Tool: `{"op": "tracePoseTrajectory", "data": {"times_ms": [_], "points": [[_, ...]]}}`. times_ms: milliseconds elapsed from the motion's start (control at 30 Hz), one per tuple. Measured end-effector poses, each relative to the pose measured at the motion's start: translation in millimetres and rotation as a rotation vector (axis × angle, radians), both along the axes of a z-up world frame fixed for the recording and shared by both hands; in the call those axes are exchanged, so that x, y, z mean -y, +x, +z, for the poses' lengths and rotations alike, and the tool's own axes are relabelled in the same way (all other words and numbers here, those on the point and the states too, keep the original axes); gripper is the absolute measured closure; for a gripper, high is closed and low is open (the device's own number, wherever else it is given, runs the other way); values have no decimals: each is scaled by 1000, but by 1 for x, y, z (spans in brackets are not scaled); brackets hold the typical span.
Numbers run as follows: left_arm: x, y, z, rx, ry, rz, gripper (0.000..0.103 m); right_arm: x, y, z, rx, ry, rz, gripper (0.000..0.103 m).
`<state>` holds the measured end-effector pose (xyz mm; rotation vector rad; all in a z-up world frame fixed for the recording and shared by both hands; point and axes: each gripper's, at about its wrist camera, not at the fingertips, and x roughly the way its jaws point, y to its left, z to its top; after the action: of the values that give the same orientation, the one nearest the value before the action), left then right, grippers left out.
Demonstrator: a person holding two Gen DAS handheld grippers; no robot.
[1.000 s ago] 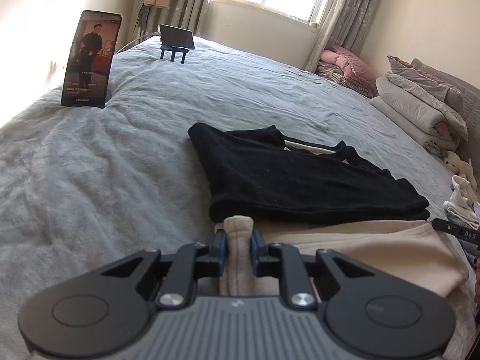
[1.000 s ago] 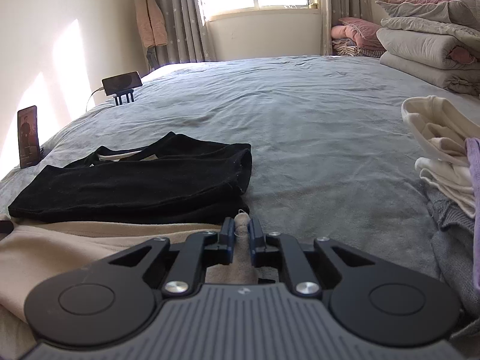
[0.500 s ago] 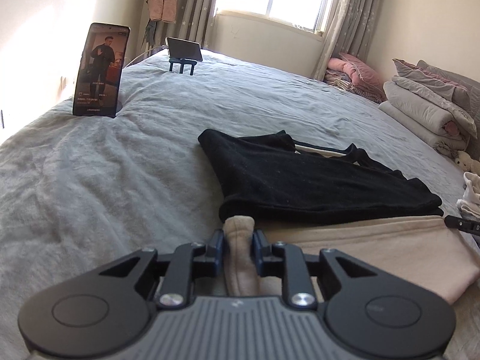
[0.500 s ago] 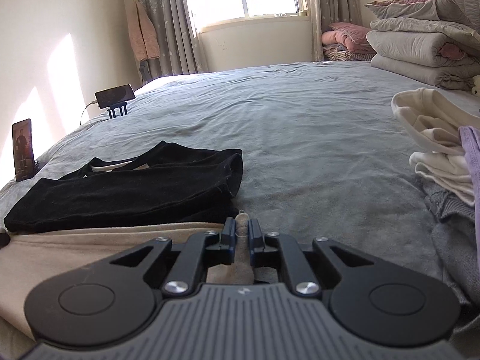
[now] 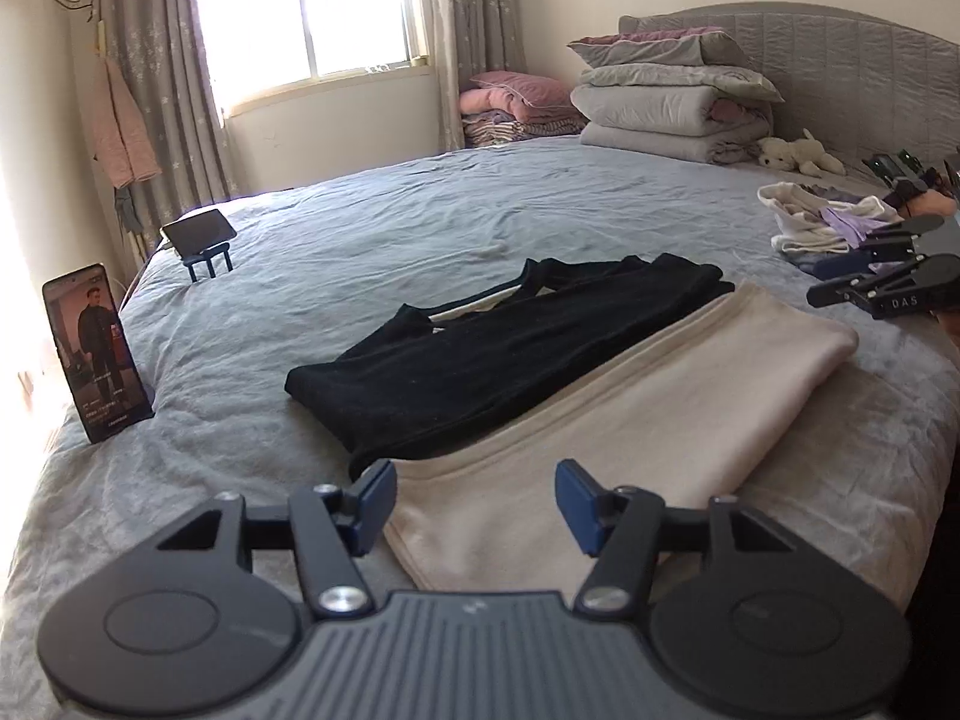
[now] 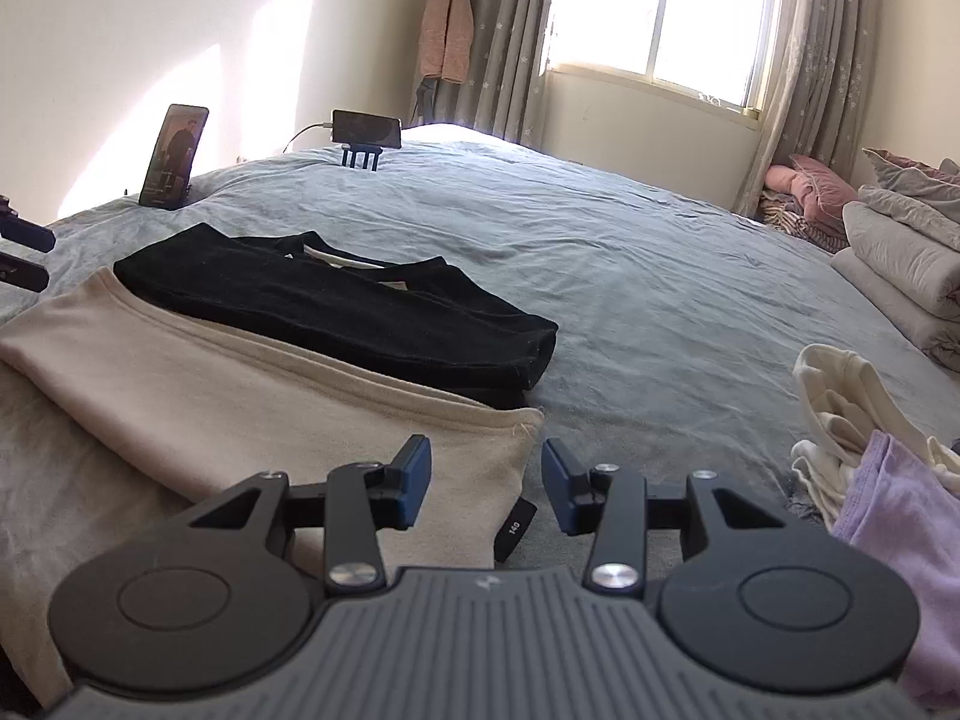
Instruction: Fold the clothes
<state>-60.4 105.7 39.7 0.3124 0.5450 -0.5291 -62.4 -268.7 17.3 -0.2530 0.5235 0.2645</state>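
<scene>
Both grippers let go of beige cloth pinched a second ago and lifted off. Left gripper (image 5: 474, 501) jaws opening, about half wide, nothing held; beige garment (image 5: 630, 420) lies flat below, lower centre of frame. Right gripper (image 6: 486, 483) jaws opening, a bit narrower, empty, over garment's corner (image 6: 252, 402). Folded black garment (image 5: 492, 342) touching beige one's far edge, mid-frame. Unfolded clothes pile (image 6: 870, 450) at right edge. Phone (image 5: 96, 354) upright at left, on grey bed (image 5: 360, 240).

Bright daylight from blown-out window (image 5: 312, 6), sun patches on wall (image 6: 198, 96), fisheye-warped edges
</scene>
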Motion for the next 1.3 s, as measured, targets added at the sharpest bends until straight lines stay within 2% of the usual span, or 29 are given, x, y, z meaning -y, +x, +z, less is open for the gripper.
{"op": "tracePoseTrajectory", "data": {"times_ms": [200,367,533,767,833,900,933,967,1000,1067,1167,1300], "points": [[1,-21,-8,-46,65,-117,45,-6,-21,-2,-36,-63,101,58],[3,-26,-17,-69,100,-165,49,-11,-24,-8,-74,-72,134,58],[6,-20,-31,-87,157,-158,50,-16,-19,-19,-106,-84,143,58],[0,-21,-39,-56,151,-154,50,-13,-13,-35,-97,-121,129,58],[-3,-21,-40,-45,139,-142,55,-9,-12,-36,-91,-110,109,58],[-7,-20,-41,-34,126,-122,65,-5,-11,-37,-83,-101,88,59],[-8,-20,-41,-30,119,-113,68,-4,-12,-38,-79,-97,80,62],[-10,-19,-40,-27,112,-104,75,-3,-12,-38,-74,-94,72,70],[-10,-19,-39,-22,105,-100,82,-3,-14,-38,-66,-91,70,74],[-11,-21,-36,-12,89,-102,89,-4,-16,-36,-44,-92,71,84],[-13,-23,-30,19,58,-94,91,-8,-20,-32,-3,-97,75,88],[-18,-19,-17,36,-21,-70,93,-3,-17,-18,24,-26,60,90]]}}
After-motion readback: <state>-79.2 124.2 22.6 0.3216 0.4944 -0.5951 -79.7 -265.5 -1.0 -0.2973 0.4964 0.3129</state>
